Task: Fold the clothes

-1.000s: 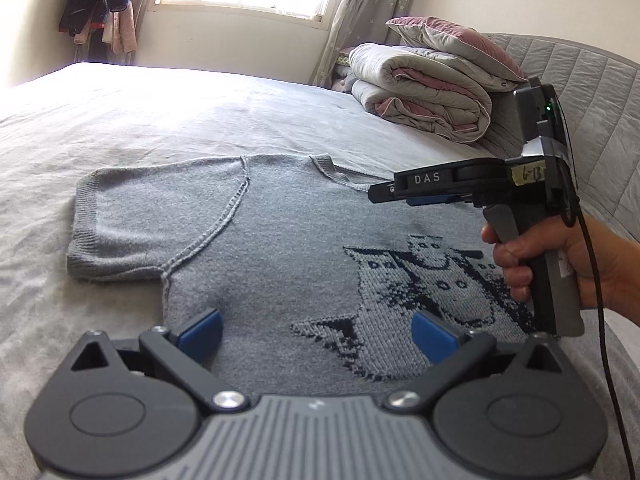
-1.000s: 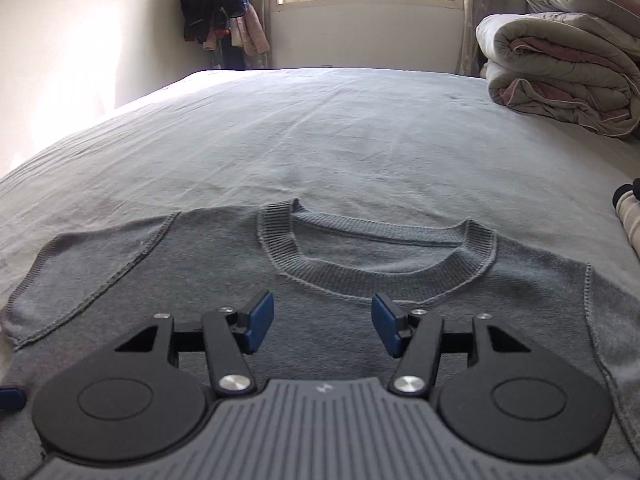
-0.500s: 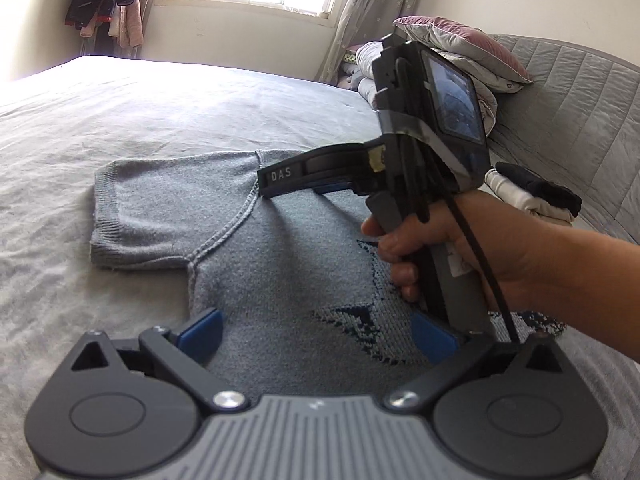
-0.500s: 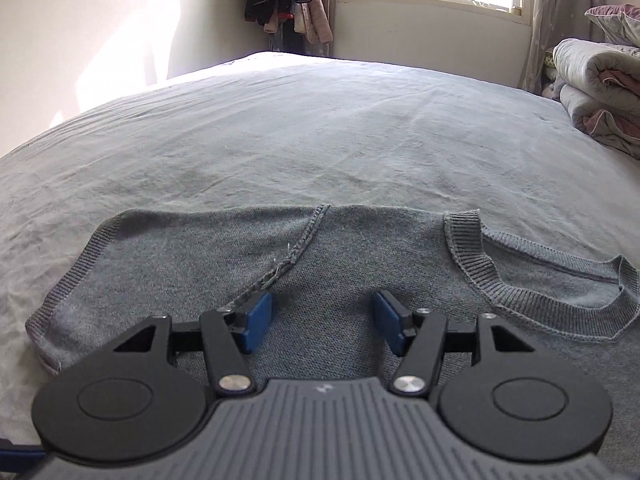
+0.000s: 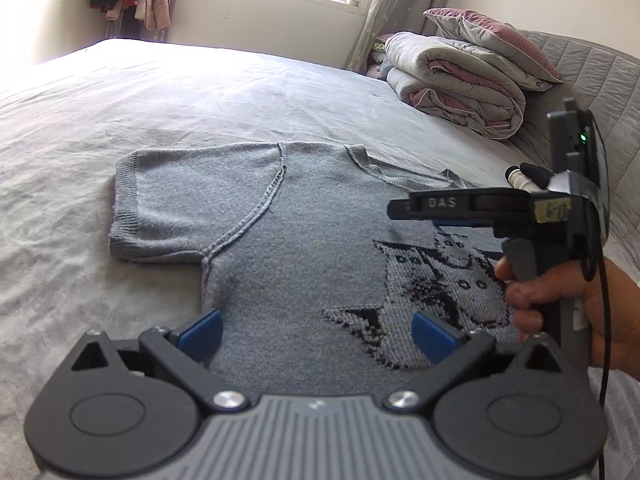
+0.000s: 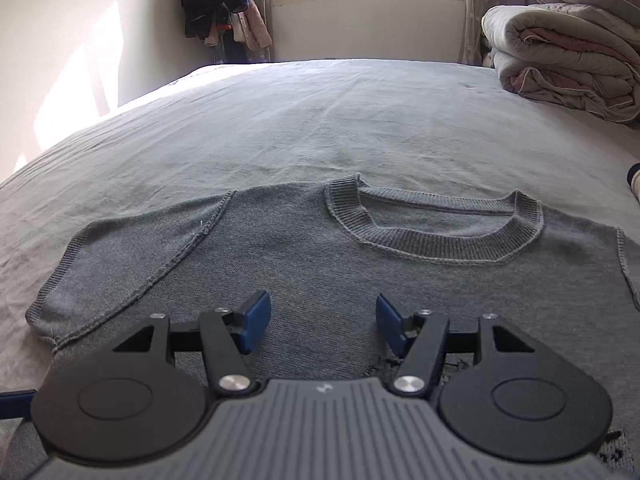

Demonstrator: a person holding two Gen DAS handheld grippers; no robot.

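the grey knit sweater (image 5: pixel 288 240) lies spread flat across the middle of the frame on the bed (image 5: pixel 200 88), sleeves out and no fold visible — the folding looks not yet begun. the left gripper (image 5: pixel 316 330) and right gripper (image 6: pixel 323 322) hover over it, jaws apart and empty. readable writing: "das" on the right gripper's finger at the right of the left wrist view — a small yellow tag beside it is illegible.

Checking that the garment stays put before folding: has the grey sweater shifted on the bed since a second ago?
No. The grey sweater lies flat where it was on the bed.
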